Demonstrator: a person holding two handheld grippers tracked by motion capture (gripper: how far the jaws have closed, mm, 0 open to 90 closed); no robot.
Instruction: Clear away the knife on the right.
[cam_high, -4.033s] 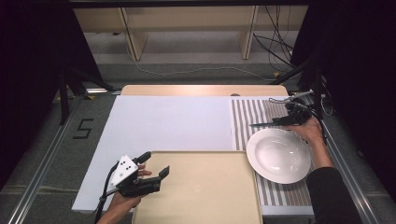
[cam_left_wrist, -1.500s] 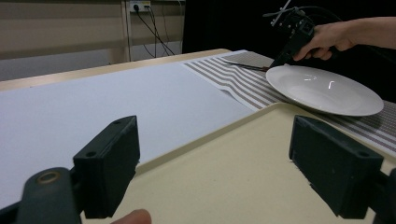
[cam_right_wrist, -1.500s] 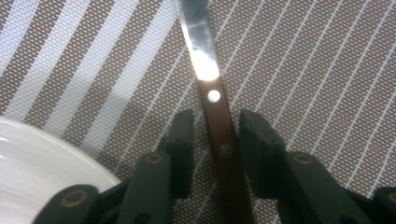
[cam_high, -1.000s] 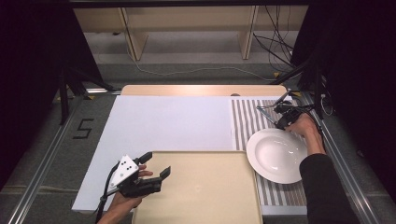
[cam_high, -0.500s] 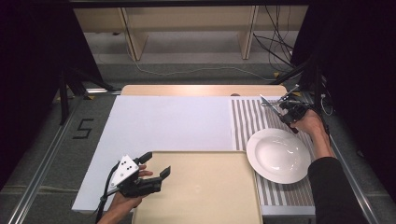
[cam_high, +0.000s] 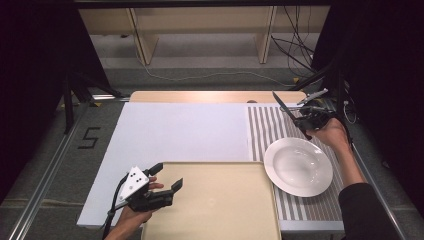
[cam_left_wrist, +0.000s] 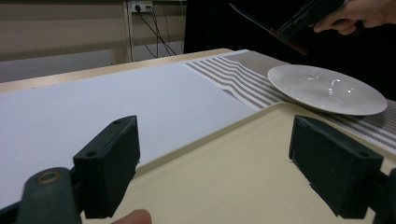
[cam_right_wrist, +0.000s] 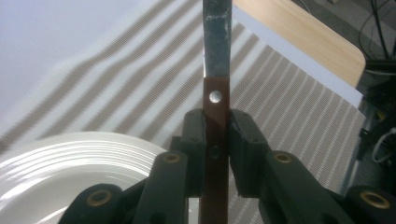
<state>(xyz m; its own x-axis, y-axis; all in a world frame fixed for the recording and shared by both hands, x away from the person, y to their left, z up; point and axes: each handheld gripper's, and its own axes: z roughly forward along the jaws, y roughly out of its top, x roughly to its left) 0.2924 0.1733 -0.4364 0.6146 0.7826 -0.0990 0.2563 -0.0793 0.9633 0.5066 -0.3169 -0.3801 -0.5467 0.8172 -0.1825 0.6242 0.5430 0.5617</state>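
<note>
Brown-handled knife (cam_right_wrist: 215, 116) clamped upright in right gripper (cam_right_wrist: 215, 140).

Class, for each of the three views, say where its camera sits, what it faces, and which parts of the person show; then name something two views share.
High view: above, looking down on both hands, tray, striped mat.
Left gripper view: riding the open left gripper, facing across the tray.
Right gripper view: riding the right gripper, which clamps a knife.
Shared: white plate.
</note>
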